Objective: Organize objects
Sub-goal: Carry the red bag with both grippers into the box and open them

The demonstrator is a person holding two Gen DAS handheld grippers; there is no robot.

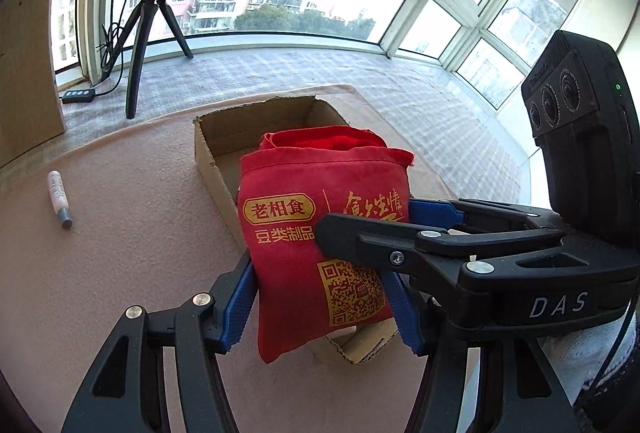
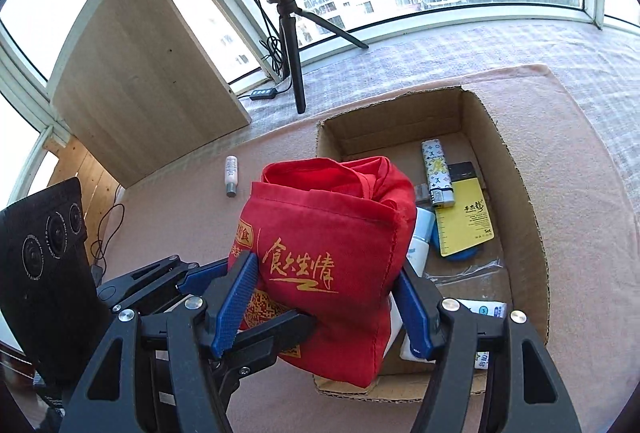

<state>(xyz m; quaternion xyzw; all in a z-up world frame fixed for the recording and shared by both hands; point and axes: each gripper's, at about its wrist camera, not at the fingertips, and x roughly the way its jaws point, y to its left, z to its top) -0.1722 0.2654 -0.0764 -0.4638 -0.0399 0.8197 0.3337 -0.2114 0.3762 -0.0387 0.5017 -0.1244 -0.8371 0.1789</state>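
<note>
A red cloth bag (image 1: 316, 193) (image 2: 340, 233) with gold print hangs over the near left corner of an open cardboard box (image 1: 206, 153) (image 2: 516, 185). My left gripper (image 1: 320, 273) is shut on the bag's lower part, one blue finger on each side. My right gripper (image 2: 326, 265) is shut on the same bag, and in the left wrist view it reaches in from the right (image 1: 370, 219). Inside the box lie a patterned lighter (image 2: 438, 173), a yellow card (image 2: 466, 221), a white bottle (image 2: 422, 237) and a white packet (image 2: 486, 309). The bag hides part of the box floor.
A small white tube (image 1: 60, 199) (image 2: 231, 171) lies on the pink mat (image 1: 120, 253) left of the box. Behind it stand a ring light on a black tripod (image 1: 138, 45) (image 2: 294, 61) with its cable and remote, and a wooden board (image 2: 140, 73) against the window.
</note>
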